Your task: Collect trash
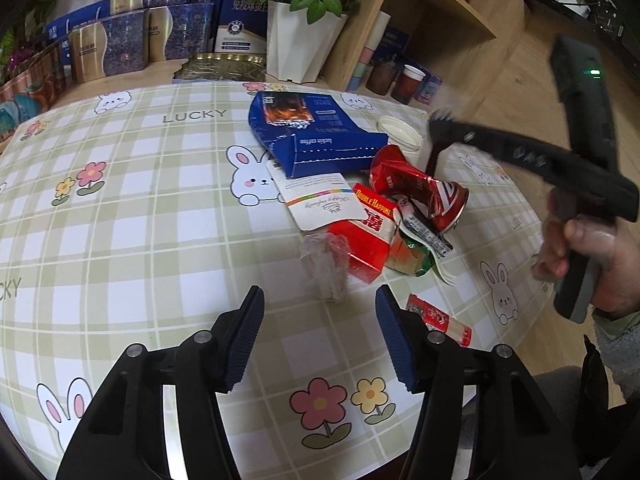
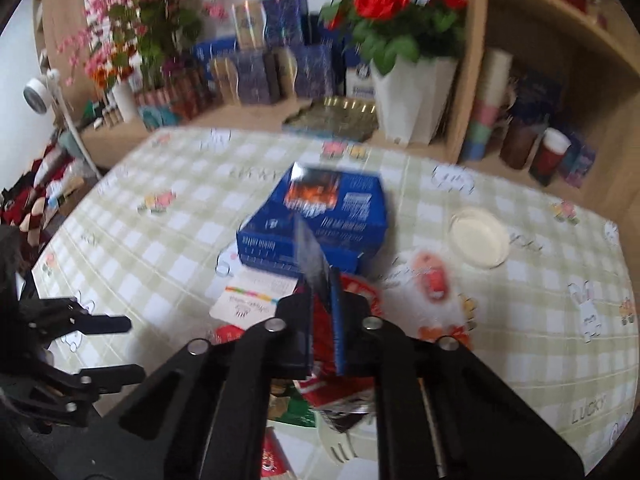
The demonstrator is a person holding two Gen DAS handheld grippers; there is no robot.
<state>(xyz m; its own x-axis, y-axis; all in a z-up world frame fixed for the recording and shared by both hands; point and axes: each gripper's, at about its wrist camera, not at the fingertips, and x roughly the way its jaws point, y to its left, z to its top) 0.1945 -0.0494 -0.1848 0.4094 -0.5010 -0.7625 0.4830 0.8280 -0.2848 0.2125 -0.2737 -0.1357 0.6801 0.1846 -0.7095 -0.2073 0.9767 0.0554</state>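
A checked green-and-white tablecloth (image 1: 120, 208) with rabbits carries a heap of litter at two o'clock from the left gripper (image 1: 320, 336): a crushed red drinks can (image 1: 416, 196), a red cigarette packet (image 1: 372, 236), a white card (image 1: 320, 204) and a blue cardboard coffee box (image 1: 304, 132) at twelve. The left jaws stand part open and empty, tilted down just short of a clear crumpled plastic wrapper (image 1: 324, 264), seemingly the next pick. The right gripper (image 2: 322, 328), held pistol-style by a hand (image 1: 592, 256) at three o'clock, points down over the heap, jaws closed; whether they pinch anything is unclear through blur.

Right gripper (image 2: 322, 320) jaws together above blue box (image 2: 320, 216) on checked tablecloth (image 2: 540, 280).
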